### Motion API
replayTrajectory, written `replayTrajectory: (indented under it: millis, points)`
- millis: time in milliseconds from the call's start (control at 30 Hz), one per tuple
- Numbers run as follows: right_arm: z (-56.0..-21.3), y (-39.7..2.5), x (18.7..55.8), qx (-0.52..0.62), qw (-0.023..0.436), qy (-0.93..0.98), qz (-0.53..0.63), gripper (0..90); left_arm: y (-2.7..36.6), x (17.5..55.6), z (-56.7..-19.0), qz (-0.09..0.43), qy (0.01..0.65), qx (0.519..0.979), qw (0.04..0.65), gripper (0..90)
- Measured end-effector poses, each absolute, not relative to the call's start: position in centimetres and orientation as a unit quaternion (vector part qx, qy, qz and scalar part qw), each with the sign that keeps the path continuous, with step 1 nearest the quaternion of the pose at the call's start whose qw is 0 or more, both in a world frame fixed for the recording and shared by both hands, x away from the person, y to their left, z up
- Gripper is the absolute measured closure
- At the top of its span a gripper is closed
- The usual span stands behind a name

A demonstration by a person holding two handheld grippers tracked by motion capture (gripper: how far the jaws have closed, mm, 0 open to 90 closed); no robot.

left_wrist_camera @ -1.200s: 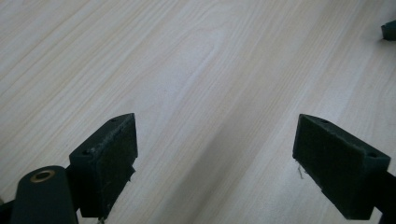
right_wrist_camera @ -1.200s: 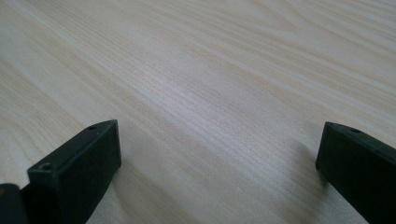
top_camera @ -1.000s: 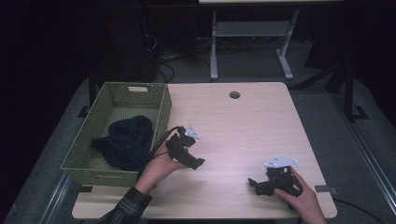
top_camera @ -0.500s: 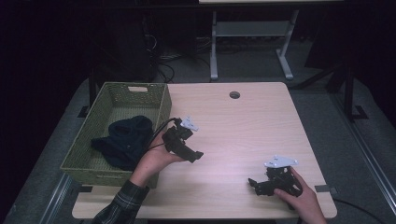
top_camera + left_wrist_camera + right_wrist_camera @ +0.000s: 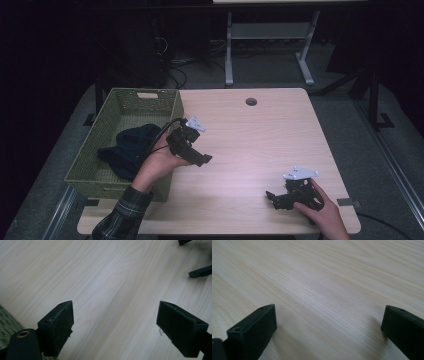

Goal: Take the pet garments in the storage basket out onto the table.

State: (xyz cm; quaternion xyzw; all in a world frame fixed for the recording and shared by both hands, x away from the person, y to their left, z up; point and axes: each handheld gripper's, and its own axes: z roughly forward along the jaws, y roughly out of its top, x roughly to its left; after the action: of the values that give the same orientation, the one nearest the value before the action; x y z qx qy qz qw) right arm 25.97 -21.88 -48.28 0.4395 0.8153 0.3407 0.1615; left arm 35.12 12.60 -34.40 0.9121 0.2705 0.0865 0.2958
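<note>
Left tool point(image 5: 202, 159) is held up beside the green wicker basket point(image 5: 150, 100), jaws spread and empty; right tool point(image 5: 272, 196) sits on the table point(image 5: 260, 135), also released.

Cloth point(image 5: 131, 147) in basket point(image 5: 122, 102), table's point(image 5: 260, 135) left

Cut off, covered and too dark to read

The right hand point(image 5: 320, 212) runs off the bottom edge behind its fingers. In the left gripper view, the other gripper point(image 5: 200, 271) beyond the fingers point(image 5: 58, 322) is clipped at the top right corner. The dark cloth point(image 5: 131, 150) in the basket point(image 5: 125, 102) is partly behind the left hand point(image 5: 157, 167), its kind unreadable.
</note>
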Motion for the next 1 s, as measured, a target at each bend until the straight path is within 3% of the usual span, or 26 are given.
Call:
replayTrajectory:
  millis: [1000]
  points:
    - [-48.3,-21.9,26.0,0.439,0.162,0.815,0.341,0.0,19.9,35.9,-30.5,0.135,0.327,0.884,0.304,13.9]
